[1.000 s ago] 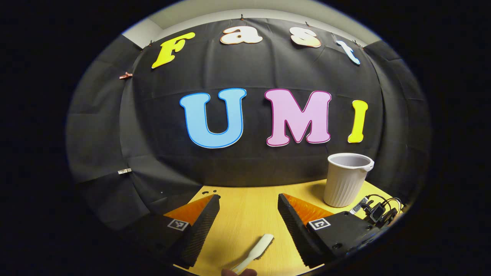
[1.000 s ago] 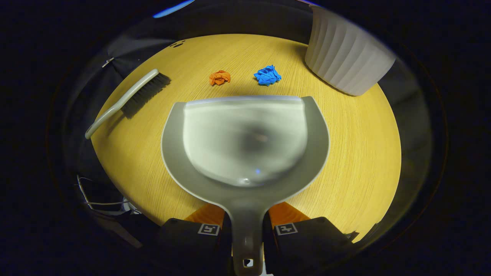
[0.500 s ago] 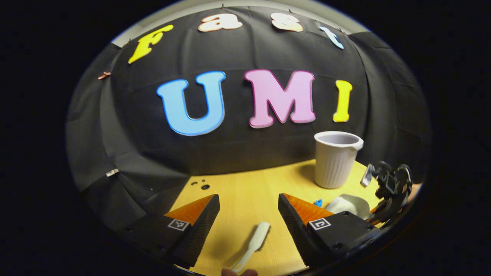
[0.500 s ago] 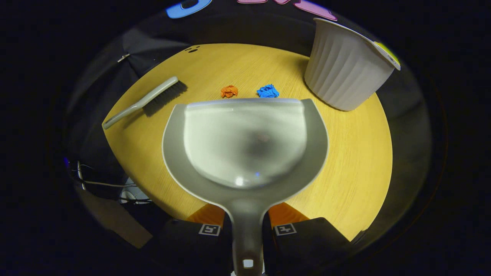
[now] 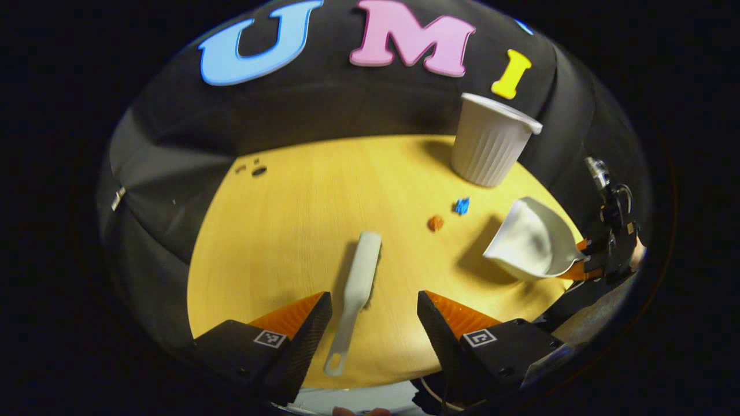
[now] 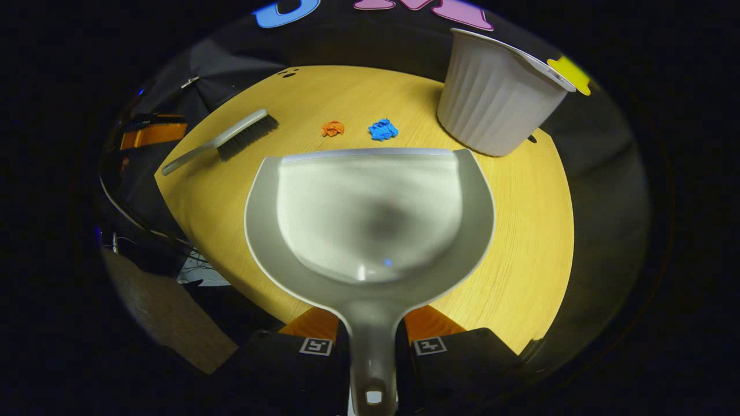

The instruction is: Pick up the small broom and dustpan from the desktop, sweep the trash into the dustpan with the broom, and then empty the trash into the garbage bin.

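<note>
A pale small broom (image 5: 359,283) lies on the yellow desktop (image 5: 289,219). Its handle end reaches in between the spread fingers of my left gripper (image 5: 374,300), which is open and above it. My right gripper (image 6: 371,323) is shut on the handle of the grey dustpan (image 6: 370,214). In the left gripper view the dustpan (image 5: 529,240) hangs tilted above the table at the right. Two crumpled scraps, orange trash (image 6: 332,128) and blue trash (image 6: 382,129), lie just past the pan's front lip. The white ribbed garbage bin (image 6: 491,104) stands beyond them to the right. The broom (image 6: 231,138) lies left of the scraps.
The desktop's near-left edge drops off to cables (image 6: 191,271) and a floor below. Small dark holes (image 5: 258,170) mark the table's far-left corner. The black cloth wall closes the back and both sides, close behind the bin (image 5: 490,147).
My left gripper has tipped downward, so the whole broom, the scraps and the dustpan have come into its view. The right gripper drew back slightly with the dustpan.
</note>
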